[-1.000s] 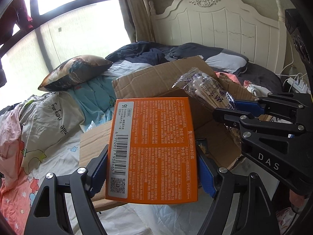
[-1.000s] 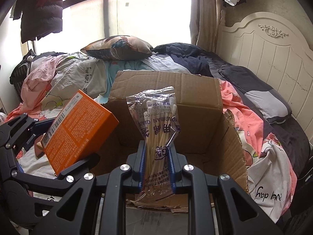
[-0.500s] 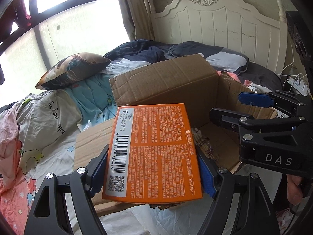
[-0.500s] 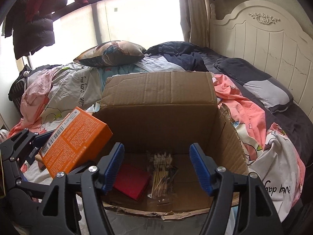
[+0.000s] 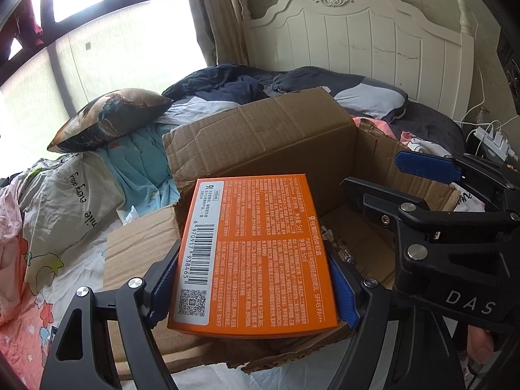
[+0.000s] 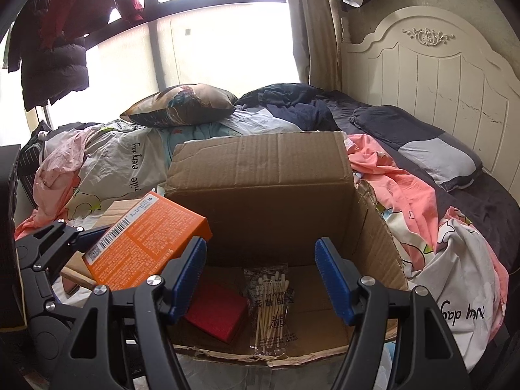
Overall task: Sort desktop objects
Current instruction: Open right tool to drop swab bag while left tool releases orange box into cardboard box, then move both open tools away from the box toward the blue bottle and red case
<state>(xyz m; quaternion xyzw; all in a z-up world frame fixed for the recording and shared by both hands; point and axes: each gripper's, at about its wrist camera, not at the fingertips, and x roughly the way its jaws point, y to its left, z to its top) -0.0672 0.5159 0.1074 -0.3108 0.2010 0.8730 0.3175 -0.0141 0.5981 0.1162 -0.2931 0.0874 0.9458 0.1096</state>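
- We hold the orange box (image 5: 256, 253) in our left gripper (image 5: 253, 279), both blue pads pressed against its long sides, above the near left corner of the cardboard carton (image 5: 260, 143). Its top face carries dense white print, "SPF45 PA+++", and a white label with a barcode reading 6 970917 938465 and a QR code.
- Our right gripper (image 6: 261, 279) hangs over the carton's near edge, jaws apart with nothing between them.
- On the carton floor (image 6: 325, 295), near the front edge, lies a clear packet of cotton swabs (image 6: 271, 305) printed "MIAN QIAN", just beside a red block (image 6: 216, 312) to its left.
- The carton sits on a bed among crumpled bedding (image 6: 130, 165) lettered "smile every day".
- On the right gripper's body, as the left camera sees it, we read "DAS".
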